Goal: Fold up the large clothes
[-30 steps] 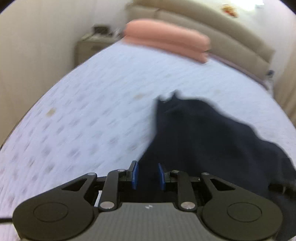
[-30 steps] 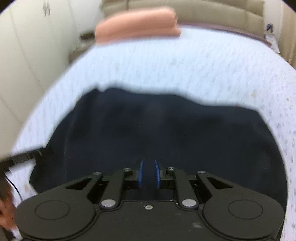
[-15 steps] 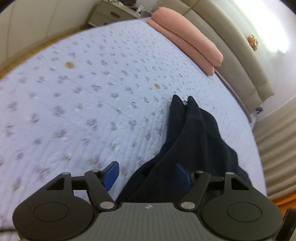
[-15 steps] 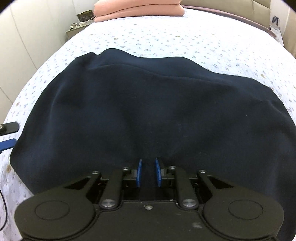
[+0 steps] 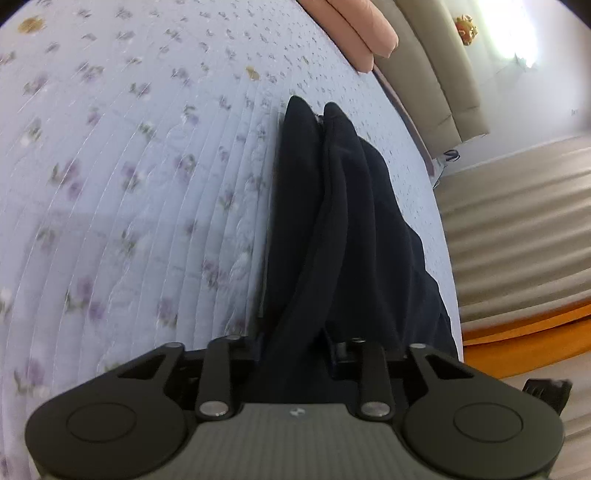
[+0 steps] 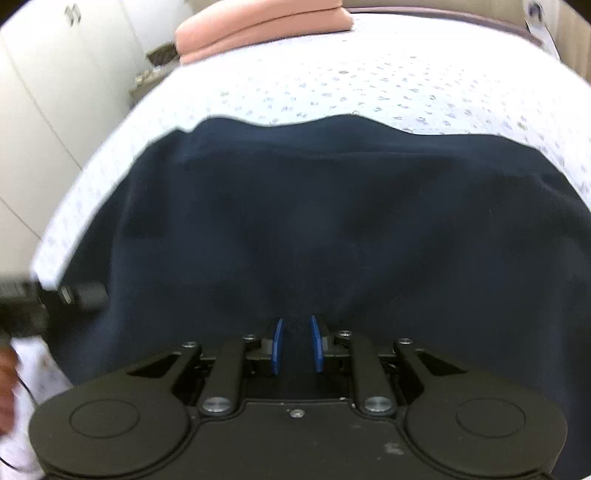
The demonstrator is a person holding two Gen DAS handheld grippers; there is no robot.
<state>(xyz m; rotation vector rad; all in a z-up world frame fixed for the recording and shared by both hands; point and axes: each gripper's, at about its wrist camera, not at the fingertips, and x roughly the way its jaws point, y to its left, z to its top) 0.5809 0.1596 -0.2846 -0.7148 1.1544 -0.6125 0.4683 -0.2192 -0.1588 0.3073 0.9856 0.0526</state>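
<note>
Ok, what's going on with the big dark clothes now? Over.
Left gripper closing on a bunched fold. Right gripper pinching the dark garment. Garment spread on the bed. Nothing in the way.

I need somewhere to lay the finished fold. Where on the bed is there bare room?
Free: the floral bedspread to the left of the dark garment, and the strip between its far edge and the pink pillows. Crowded: the near side, where the garment spreads wide under both grippers.

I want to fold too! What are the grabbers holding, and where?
Both hold the dark garment by its near edge; the left gripper's jaws are closing on a bunched fold.
</note>
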